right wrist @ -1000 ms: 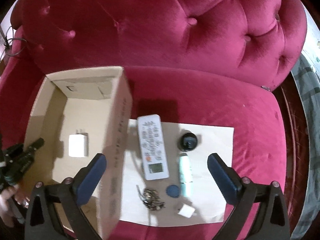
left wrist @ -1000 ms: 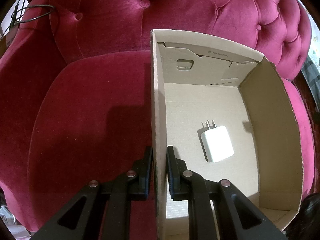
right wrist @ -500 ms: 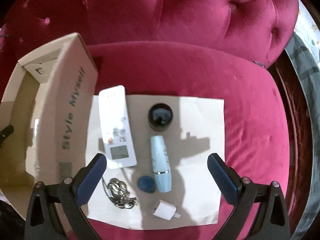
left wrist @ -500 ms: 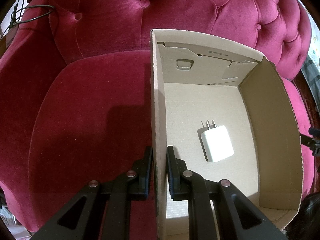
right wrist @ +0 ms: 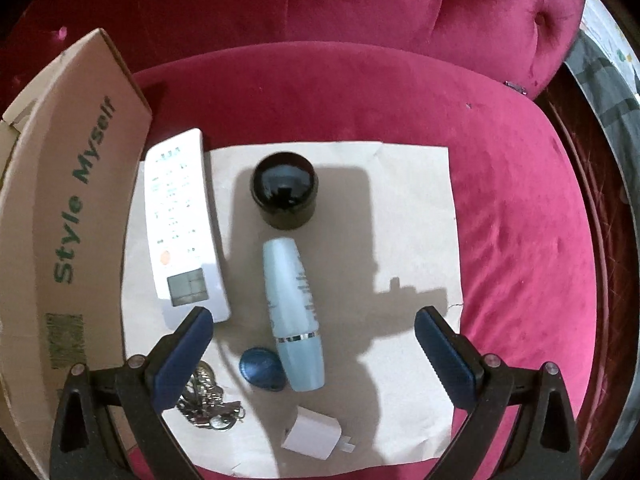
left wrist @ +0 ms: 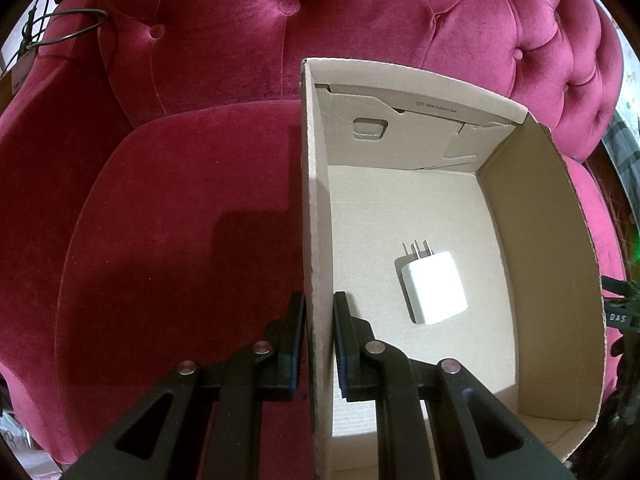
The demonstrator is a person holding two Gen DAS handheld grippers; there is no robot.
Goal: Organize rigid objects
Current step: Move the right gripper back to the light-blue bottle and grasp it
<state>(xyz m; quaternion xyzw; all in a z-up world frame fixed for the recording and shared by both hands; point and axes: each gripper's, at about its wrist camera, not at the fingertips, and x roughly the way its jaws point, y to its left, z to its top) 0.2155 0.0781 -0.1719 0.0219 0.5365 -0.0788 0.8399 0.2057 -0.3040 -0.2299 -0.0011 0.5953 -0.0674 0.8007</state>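
Claws first: the left claw (left wrist: pixel 319 320) is clenched on the left wall of a cardboard box (left wrist: pixel 540 240), where a white charger (left wrist: pixel 434 290) lies. The right claw (right wrist: pixel 314 330) gapes empty above a pale blue bottle (right wrist: pixel 294 312) on paper (right wrist: pixel 412 208), beside a remote (right wrist: pixel 182 224), black jar (right wrist: pixel 284 194), keys (right wrist: pixel 208 404), blue fob (right wrist: pixel 262 368) and small white plug (right wrist: pixel 312 438).

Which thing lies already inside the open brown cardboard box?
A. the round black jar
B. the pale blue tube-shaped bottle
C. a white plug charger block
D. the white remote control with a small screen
C: the left wrist view shows only a white plug charger block on the floor of the open brown cardboard box; the other three lie outside on the paper sheet.
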